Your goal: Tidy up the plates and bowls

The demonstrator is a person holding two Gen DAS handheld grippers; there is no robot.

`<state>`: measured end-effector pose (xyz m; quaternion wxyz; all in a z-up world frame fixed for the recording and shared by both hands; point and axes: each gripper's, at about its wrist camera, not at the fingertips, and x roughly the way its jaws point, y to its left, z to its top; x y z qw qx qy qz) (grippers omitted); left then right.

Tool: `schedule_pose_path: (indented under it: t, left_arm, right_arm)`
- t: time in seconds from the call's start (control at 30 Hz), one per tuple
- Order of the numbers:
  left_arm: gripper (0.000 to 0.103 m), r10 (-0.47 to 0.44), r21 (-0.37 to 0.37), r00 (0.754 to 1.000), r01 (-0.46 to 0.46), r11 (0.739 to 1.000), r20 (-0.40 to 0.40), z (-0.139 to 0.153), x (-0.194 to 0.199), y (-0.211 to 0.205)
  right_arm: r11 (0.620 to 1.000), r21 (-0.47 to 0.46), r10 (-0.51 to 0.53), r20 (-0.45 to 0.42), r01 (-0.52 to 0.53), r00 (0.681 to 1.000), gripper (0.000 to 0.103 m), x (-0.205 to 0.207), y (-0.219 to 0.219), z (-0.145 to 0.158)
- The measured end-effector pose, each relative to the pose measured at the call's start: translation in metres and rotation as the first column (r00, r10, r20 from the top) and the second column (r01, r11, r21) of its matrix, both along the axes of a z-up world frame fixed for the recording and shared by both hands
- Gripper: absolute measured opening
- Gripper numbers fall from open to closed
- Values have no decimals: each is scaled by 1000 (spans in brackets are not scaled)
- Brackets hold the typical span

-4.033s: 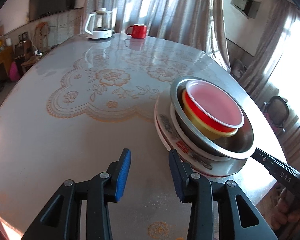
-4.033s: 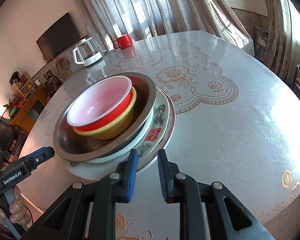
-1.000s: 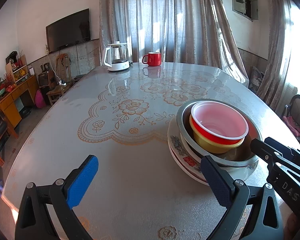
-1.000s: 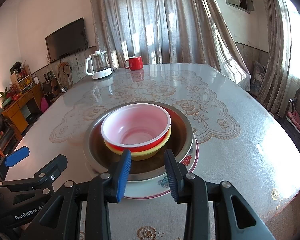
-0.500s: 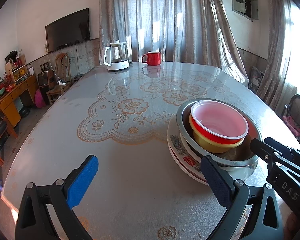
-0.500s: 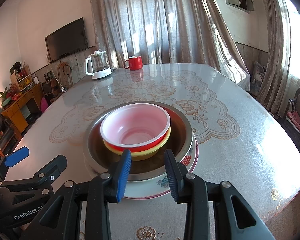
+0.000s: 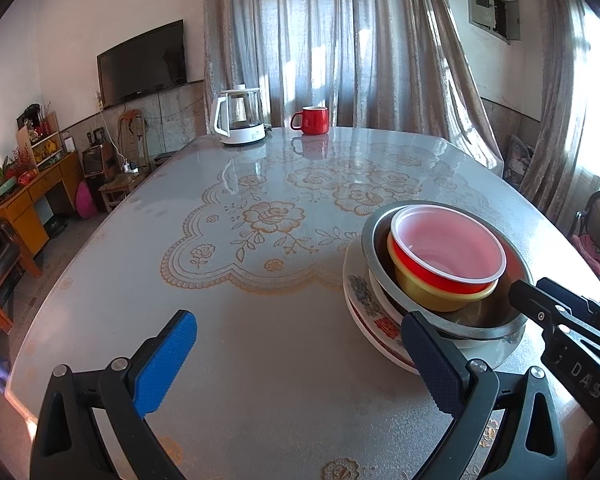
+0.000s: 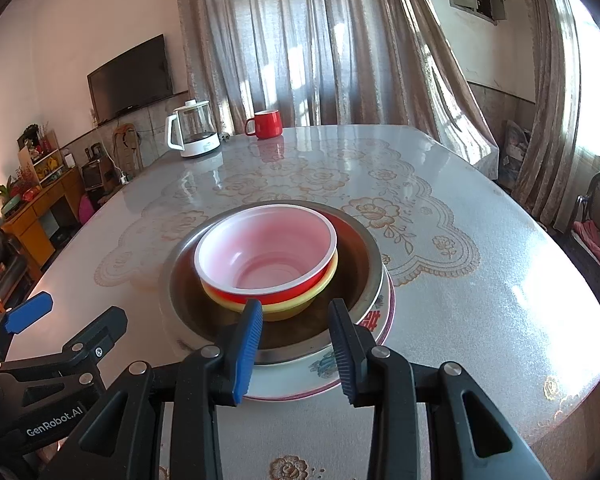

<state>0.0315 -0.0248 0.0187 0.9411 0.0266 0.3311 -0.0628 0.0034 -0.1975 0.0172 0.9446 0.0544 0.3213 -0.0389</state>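
A stack stands on the table. At the bottom is a flower-patterned plate [image 8: 332,364] [image 7: 364,300], on it a steel bowl [image 8: 360,256] [image 7: 380,240], then a yellow bowl [image 8: 300,304] [image 7: 440,296]. On top sits a red bowl [image 8: 268,256] [image 7: 444,244] with a pale inside. My right gripper [image 8: 296,344] hovers at the stack's near rim, its jaws a little apart with nothing between them. My left gripper [image 7: 300,360] is wide open over bare tablecloth to the left of the stack, touching nothing. Each gripper also shows at the edge of the other's view.
A glass kettle [image 7: 240,120] and a red mug [image 7: 311,120] stand at the table's far end. The lace-patterned tablecloth [image 7: 268,216] spreads left of the stack. A chair [image 8: 596,216] stands right of the table, and the near table edge [image 8: 560,416] is close by.
Since four seconds ago both grippers have drawn back and up from the stack, and the left jaws have spread wide. Over the last second nothing has moved.
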Motion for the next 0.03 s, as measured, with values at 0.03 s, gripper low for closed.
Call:
schedule_pose_path:
  t: [0.03]
  left_arm:
    - [103, -3, -7, 1000, 3, 1000, -10, -1, 1, 1]
  right_arm:
    - [1000, 1, -1, 5, 1, 1000, 34, 0, -1, 1]
